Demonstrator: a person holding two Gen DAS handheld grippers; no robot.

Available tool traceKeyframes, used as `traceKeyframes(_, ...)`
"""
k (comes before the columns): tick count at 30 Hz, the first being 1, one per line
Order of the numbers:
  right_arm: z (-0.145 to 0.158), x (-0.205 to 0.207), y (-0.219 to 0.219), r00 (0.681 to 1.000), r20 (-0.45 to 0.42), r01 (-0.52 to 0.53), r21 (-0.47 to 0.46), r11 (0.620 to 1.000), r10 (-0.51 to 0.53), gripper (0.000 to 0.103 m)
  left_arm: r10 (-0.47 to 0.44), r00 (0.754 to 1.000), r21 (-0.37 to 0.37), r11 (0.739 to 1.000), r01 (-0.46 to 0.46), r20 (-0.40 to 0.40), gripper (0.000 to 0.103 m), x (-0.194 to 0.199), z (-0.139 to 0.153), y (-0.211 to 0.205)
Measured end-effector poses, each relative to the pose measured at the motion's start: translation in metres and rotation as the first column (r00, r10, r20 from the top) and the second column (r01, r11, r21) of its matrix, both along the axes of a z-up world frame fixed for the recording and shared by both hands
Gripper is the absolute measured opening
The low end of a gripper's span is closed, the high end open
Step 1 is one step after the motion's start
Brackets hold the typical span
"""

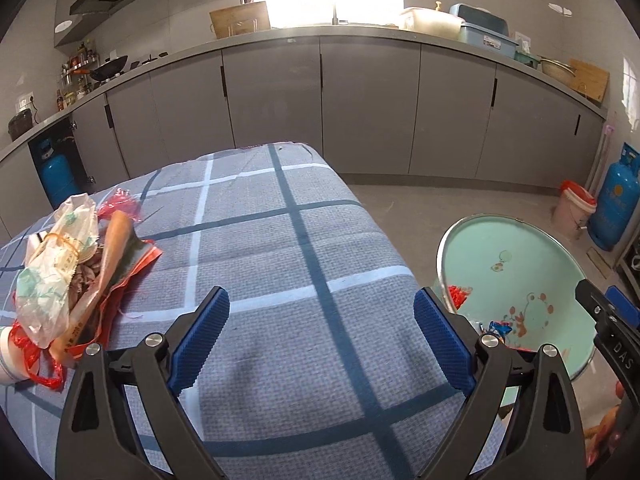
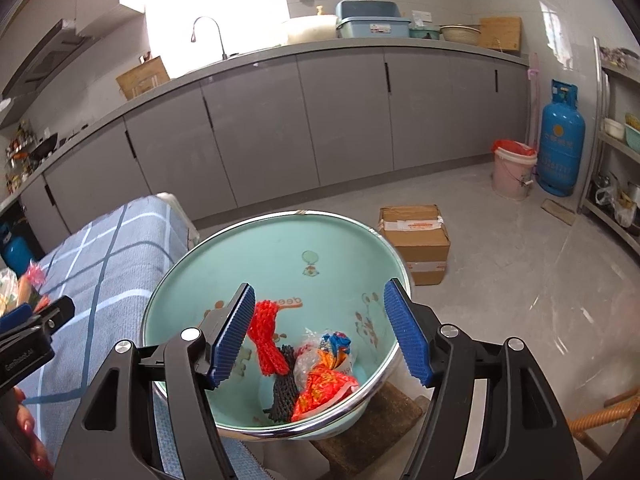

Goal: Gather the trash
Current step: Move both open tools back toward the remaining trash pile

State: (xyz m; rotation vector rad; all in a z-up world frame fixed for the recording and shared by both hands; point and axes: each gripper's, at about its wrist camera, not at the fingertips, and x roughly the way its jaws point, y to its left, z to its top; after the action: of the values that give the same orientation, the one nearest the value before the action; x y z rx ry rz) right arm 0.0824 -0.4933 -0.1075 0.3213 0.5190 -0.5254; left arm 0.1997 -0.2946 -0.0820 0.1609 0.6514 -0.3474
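Two claws stand wide, nothing between them: left claw (image 1: 322, 340) over the checked bench (image 1: 280, 240), right claw (image 2: 320, 334) above the green basin (image 2: 224, 276). Only the left view shows the wrapper pile (image 1: 68, 272) on the bench; only the right shows the red net (image 2: 266, 336) in the basin.

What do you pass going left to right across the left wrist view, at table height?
Trash pile → bare checked tablecloth → green basin → pink bucket → blue gas cylinder.

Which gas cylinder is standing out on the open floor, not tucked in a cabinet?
The blue gas cylinder by the pink bucket, near the steel shelving. The other blue cylinder sits inside the open cabinet bay under the counter, beyond the checked tablecloth.
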Motion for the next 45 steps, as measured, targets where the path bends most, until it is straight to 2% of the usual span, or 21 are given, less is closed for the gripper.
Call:
traceKeyframes(8,0.001,0.009,0.022,0.998,-0.017,-0.063,-0.053,0.997,0.062,0.067,0.037,0.999,0.005,0.999,-0.037,0.016,0.092,-0.006,0.001,0.026)
traceKeyframes(18,0.008,0.014,0.05,0.992,-0.017,-0.128,-0.102,0.987,0.127,0.067,0.111,0.993,0.013,0.994,-0.111,0.047,0.095,-0.015,0.001,0.078)
traceKeyframes(25,0.009,0.016,0.08,0.977,-0.037,-0.212,-0.156,0.965,0.209,0.07,0.167,0.984,0.013,0.986,-0.168,0.062,0.095,-0.025,0.002,0.119)
traceKeyframes(28,0.008,0.016,0.09,0.97,-0.044,-0.244,-0.155,0.957,0.24,0.077,0.186,0.981,0.026,0.982,-0.188,0.061,0.095,-0.031,-0.001,0.137)
traceKeyframes(30,0.007,0.017,0.098,0.965,-0.057,-0.262,-0.165,0.951,0.256,0.077,0.202,0.977,0.032,0.978,-0.204,0.061,0.095,-0.035,-0.003,0.153)
traceKeyframes(40,0.014,0.029,0.136,0.943,-0.064,-0.332,-0.135,0.933,0.327,0.081,0.312,0.948,0.015,0.949,-0.314,0.054,0.095,-0.044,-0.008,0.225)
traceKeyframes(45,0.023,0.041,0.169,0.919,-0.065,-0.394,-0.098,0.914,0.389,0.084,0.393,0.919,-0.014,0.92,-0.393,0.035,0.096,-0.044,-0.008,0.263)
